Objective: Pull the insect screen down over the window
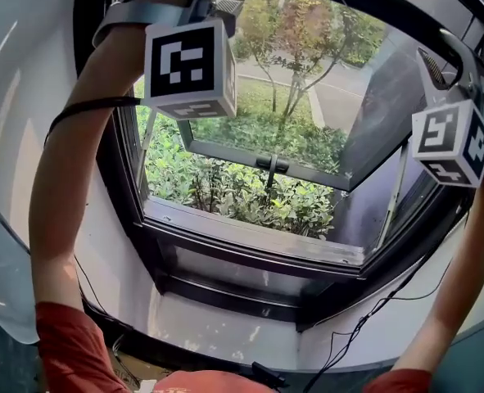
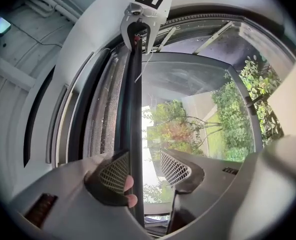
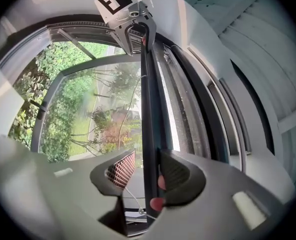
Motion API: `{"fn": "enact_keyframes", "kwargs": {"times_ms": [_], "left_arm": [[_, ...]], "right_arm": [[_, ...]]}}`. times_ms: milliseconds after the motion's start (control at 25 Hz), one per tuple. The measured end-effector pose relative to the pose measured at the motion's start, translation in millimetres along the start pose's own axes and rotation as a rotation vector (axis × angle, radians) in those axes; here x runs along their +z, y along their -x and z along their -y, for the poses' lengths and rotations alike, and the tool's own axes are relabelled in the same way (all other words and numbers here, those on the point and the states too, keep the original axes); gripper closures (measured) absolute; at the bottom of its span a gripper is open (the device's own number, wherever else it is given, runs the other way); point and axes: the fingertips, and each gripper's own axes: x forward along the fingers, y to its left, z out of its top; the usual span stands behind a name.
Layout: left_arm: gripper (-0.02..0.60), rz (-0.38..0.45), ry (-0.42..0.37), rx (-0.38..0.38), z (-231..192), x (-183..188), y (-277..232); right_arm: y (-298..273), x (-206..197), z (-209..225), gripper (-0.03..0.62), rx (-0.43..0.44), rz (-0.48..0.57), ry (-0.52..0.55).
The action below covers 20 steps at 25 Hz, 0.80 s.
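Window [image 1: 250, 237] behind, screen bar [image 2: 133, 114] between parted jaws

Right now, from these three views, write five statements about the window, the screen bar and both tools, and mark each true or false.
1. The dark screen bar passes between the jaws of the left tool and of the right tool. True.
2. The window sash is shut. False: it is swung outward, open.
3. The left tool's jaws are closed together. False: they stand apart, with the bar against one pad.
4. Green plants grow outside, below the sash. True.
5. Both tools hang low by the sill. False: both are held high, near the top of the window frame.
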Motion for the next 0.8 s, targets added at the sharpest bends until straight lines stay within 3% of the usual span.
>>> {"fn": "enact_keyframes", "kwargs": {"times_ms": [800], "left_arm": [[0.388,0.051,0.019,-0.132,97.1,9.5,60.2]], "right_arm": [[58.4,0.7,-102.3,0.411,0.107,0.015,-0.010]]}}
